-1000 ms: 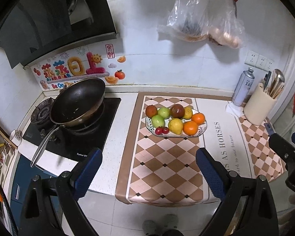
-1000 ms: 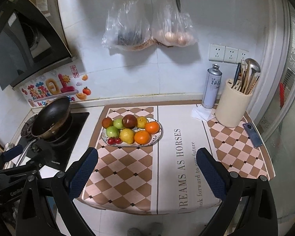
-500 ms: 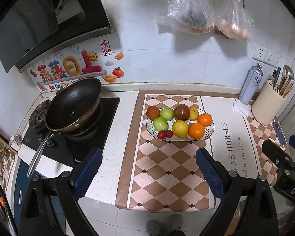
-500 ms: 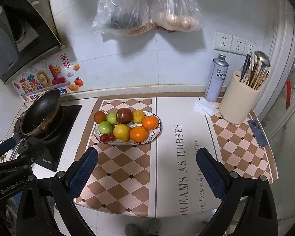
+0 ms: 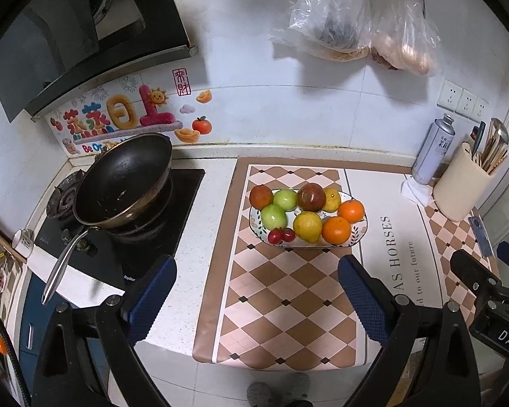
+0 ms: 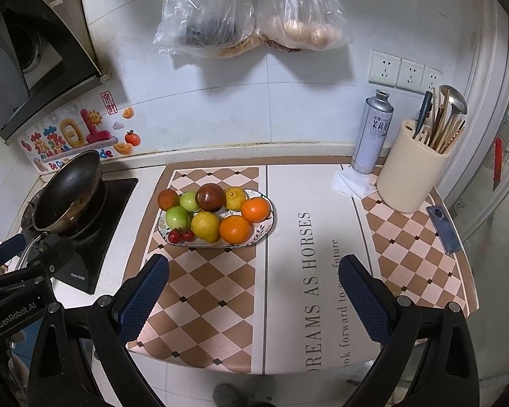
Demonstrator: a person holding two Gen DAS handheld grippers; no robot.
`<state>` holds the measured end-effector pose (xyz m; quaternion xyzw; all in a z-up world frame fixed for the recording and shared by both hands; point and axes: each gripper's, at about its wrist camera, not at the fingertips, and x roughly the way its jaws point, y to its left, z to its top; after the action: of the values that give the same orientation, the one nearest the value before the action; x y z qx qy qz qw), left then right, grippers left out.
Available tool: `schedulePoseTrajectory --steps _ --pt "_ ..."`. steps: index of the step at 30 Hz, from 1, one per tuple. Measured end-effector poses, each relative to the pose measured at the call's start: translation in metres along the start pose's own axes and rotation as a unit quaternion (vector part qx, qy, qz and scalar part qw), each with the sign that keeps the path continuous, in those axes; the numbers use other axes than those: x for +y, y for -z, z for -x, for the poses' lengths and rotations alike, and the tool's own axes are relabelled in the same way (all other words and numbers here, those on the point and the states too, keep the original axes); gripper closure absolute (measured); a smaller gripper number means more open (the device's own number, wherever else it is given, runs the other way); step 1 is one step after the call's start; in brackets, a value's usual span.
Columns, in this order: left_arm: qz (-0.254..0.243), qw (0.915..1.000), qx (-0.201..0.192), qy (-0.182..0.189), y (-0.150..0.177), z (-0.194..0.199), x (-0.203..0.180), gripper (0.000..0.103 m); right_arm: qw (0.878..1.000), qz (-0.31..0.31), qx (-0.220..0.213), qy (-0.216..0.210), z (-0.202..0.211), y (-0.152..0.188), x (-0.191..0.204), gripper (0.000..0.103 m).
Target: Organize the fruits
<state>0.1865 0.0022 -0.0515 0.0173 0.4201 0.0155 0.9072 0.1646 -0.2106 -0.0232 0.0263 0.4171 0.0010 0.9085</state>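
Nearest the cameras, the left hand-held gripper (image 5: pixel 256 290) hangs above the front edge of the worktop (image 5: pixel 213 200) with its blue-padded fingers (image 5: pixel 152 291) spread wide, gripping nothing and touching nothing. The right hand-held gripper (image 6: pixel 254 291) is likewise wide apart and empty, poised over the checked mat (image 6: pixel 213 291), and it shows at the right edge of the left wrist view too.

Further in, on the mat's checked part, sits the patterned oval plate (image 6: pixel 266 227) heaped with fruit, well apart from both grippers. At its front lie two cherries (image 6: pixel 181 235), a yellow lemon (image 6: pixel 205 226) and an orange (image 6: pixel 235 229); behind them are two green apples (image 6: pixel 177 217), a second orange (image 6: pixel 255 209), a dark red fruit (image 6: pixel 209 197) and a brownish one (image 6: pixel 168 199).

To the left a black wok (image 5: pixel 122 183) rests tilted on the stove (image 5: pixel 173 224). At the far right stand a spray can (image 6: pixel 371 132) and a cream utensil holder (image 6: pixel 409 176).
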Motion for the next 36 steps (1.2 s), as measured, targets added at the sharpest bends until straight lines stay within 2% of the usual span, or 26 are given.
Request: schedulePoseTrajectory --steps 2,4,36 --pt "0.003 1.0000 -0.001 0.001 0.000 0.001 0.000 0.005 1.000 0.000 0.000 -0.001 0.000 -0.001 -0.002 0.001" --pt "0.003 1.0000 -0.003 0.001 0.001 0.003 0.000 0.000 1.000 0.001 0.000 -0.001 0.000 -0.002 -0.004 0.001" --pt "0.003 0.9999 -0.013 -0.001 0.002 0.013 -0.002 0.000 1.000 0.006 -0.001 -0.005 0.004 -0.005 -0.010 0.001"
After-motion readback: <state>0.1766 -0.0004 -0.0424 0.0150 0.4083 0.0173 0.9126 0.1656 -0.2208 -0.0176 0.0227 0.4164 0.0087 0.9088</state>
